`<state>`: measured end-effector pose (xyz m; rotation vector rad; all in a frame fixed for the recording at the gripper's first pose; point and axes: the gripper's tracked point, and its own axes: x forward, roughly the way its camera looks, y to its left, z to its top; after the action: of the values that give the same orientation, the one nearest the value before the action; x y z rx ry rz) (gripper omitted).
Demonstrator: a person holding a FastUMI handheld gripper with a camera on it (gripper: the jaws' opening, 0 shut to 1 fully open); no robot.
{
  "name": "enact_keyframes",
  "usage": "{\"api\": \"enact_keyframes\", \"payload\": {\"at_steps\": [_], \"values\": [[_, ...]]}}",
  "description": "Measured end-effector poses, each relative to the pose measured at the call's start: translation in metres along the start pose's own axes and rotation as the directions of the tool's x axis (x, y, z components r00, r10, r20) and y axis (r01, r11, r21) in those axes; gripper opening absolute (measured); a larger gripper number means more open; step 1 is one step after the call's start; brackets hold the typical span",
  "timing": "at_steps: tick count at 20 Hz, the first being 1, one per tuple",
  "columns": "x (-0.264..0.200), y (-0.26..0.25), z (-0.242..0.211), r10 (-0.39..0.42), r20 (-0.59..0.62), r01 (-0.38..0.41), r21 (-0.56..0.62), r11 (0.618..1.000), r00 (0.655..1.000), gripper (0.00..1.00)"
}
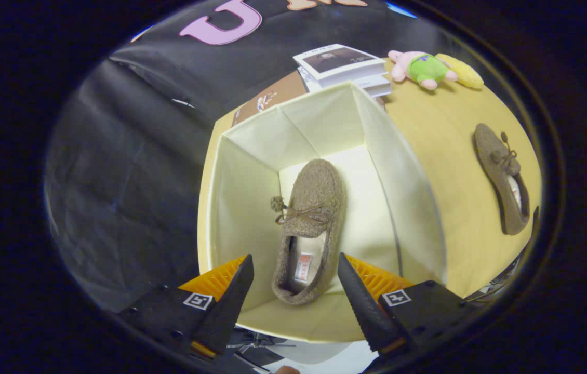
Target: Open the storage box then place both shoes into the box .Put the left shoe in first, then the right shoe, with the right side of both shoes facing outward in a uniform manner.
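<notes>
Box (252, 171) is open w/ one shoe (308, 228) lying on its floor, your gripper (293, 270) hangs above w/ fingers apart & empty, so step 2 is due: go get the 2nd shoe (501, 179) near the table's (444, 135) right edge.

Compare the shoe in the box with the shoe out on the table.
The shoe in the box lies on the floor of the storage box, between the open claw fingers. The shoe on the table lies on bare tabletop beside the box, its toe toward the books. Both are brown, fuzzy, with a bow.
</notes>
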<state>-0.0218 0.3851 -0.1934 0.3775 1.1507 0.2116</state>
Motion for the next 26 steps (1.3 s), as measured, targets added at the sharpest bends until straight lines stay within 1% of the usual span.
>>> {"api": "enact_keyframes", "payload": {"at_steps": [2, 4, 5, 6, 7, 11, 15, 19, 22, 24, 26], "values": [[-0.024, -0.011, 0.014, -0.017, 0.044, 0.016, 0.007, 1.0, 0.999, 1.0], [-0.045, -0.034, 0.028, -0.05, 0.086, 0.048, 0.021, 0.999, 0.995, 1.0], [-0.05, -0.048, 0.039, -0.058, 0.109, 0.054, 0.033, 0.998, 0.992, 1.0], [-0.056, -0.058, 0.052, -0.05, 0.14, 0.042, 0.059, 0.997, 0.989, 1.0], [-0.06, -0.077, 0.065, -0.081, 0.168, 0.068, 0.081, 0.994, 0.982, 1.0], [-0.08, -0.163, 0.089, -0.213, 0.197, 0.191, 0.124, 0.974, 0.957, 1.0], [-0.086, -0.248, 0.103, -0.322, 0.188, 0.294, 0.163, 0.942, 0.928, 1.0], [-0.089, -0.333, 0.1, -0.429, 0.13, 0.4, 0.2, 0.894, 0.894, 1.0], [-0.085, -0.377, 0.093, -0.456, 0.086, 0.431, 0.211, 0.877, 0.886, 1.0], [-0.077, -0.396, 0.083, -0.461, 0.048, 0.444, 0.197, 0.874, 0.886, 1.0], [-0.067, -0.404, 0.074, -0.45, 0.011, 0.44, 0.182, 0.879, 0.893, 0.98]]}}
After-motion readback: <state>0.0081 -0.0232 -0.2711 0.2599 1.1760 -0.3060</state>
